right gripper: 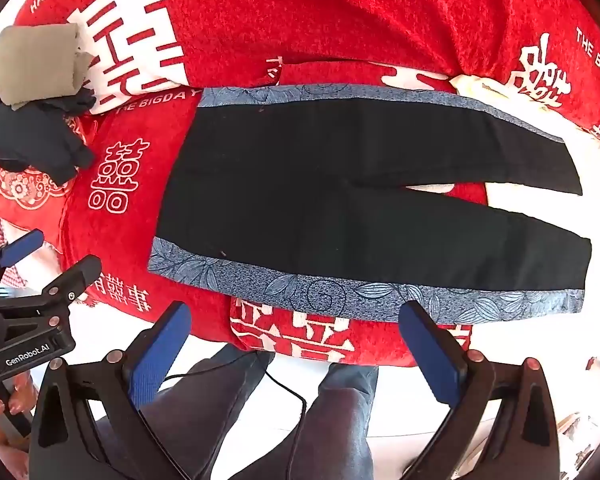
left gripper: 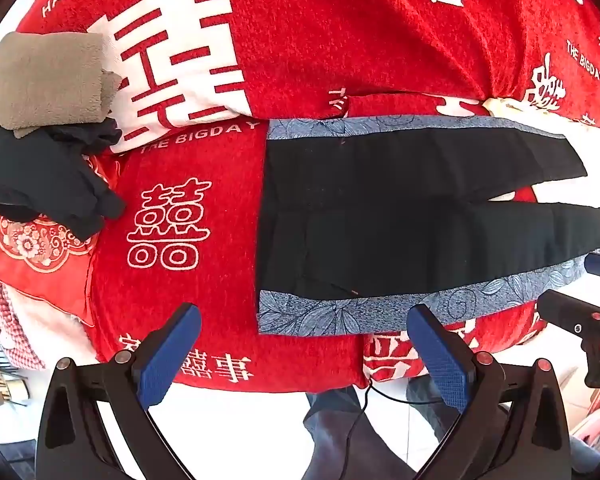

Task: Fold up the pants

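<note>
Black pants with blue floral side stripes lie flat on a red bedspread, waist to the left, both legs spread to the right. My left gripper hovers open above the near edge, close to the waist corner. My right gripper hovers open over the near blue stripe, around the middle of the nearer leg. Nothing sits between either pair of blue-padded fingers. Each gripper shows at the edge of the other's view: the right gripper and the left gripper.
A folded tan cloth rests on a crumpled dark garment at the far left of the red bedspread. The person's legs and a black cable show below the bed's near edge.
</note>
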